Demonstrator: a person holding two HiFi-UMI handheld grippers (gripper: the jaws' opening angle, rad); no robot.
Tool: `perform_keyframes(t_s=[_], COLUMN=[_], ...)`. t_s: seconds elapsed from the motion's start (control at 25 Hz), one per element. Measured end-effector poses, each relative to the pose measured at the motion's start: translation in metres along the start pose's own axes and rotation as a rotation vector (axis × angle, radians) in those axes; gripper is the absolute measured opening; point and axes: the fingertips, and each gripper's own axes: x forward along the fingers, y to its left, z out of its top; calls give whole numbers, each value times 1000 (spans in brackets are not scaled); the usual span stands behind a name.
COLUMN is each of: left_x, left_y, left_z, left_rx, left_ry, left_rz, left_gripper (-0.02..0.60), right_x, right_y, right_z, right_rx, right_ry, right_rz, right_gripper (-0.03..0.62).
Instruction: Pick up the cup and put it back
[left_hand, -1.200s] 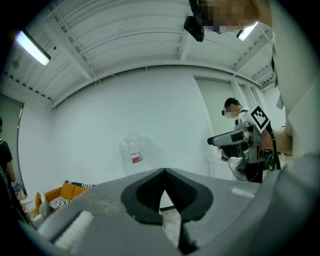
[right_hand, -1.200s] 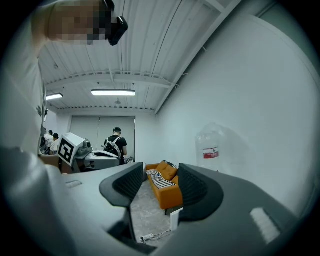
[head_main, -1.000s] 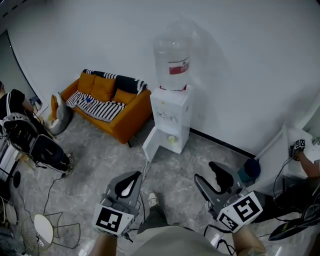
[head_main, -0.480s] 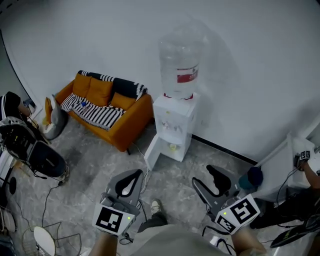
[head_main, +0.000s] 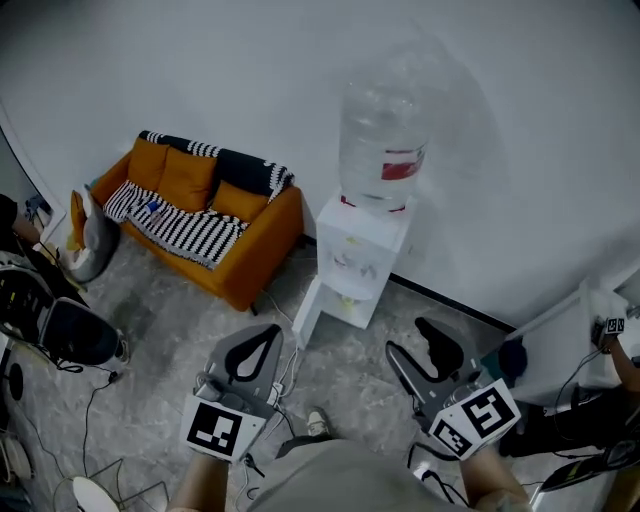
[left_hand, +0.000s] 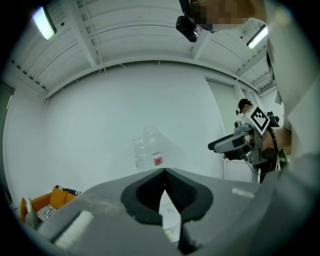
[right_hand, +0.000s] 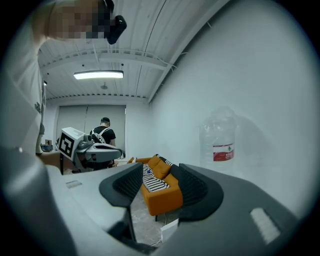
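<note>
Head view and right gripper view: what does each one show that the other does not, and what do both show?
Only the head view shows the marker cube of the right hand-held gripper and the person's shoe. Only the right gripper view shows the lit ceiling lamp and a person standing at the back. Both show the orange sofa, the water bottle and the left hand-held gripper.

The right hand-held gripper (right_hand: 159, 175) gapes empty, its jaws framing an orange sofa (right_hand: 162, 195) beyond.
</note>
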Motion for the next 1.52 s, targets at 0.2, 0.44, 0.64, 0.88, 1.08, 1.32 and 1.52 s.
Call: perform_keyframes(t_s=[0.2, 0.44, 0.64, 0.88, 1.08, 1.32, 1.52], left_x=[21, 39, 51, 68, 102, 132, 165], left_y=[43, 72, 79, 80, 73, 73, 72], left_z=[-8, -20, -29, -35, -40, -47, -55], left_rx=[-1, -22, -29, -48, -57, -63, -51], left_ry=[-3, 6, 27, 55, 72, 89, 84], left_rz=[-22, -29, -33, -1, 29, 100, 153], left_gripper=[2, 2, 2, 2, 2, 2, 2], right_x=[48, 83, 100, 110, 117, 131, 152], right_y=[-6, -19, -31, -52, -89, -126, -149], right_z=[4, 0, -6, -12, -26, -45, -60], right_rx=[-9, -2, -2, 8, 28, 46, 39], right_ry=[3, 24, 44, 64, 86, 109, 129], right_rz=[-25, -49, -51, -21, 7, 54, 117], right_gripper=[227, 227, 230, 232, 232, 232, 232])
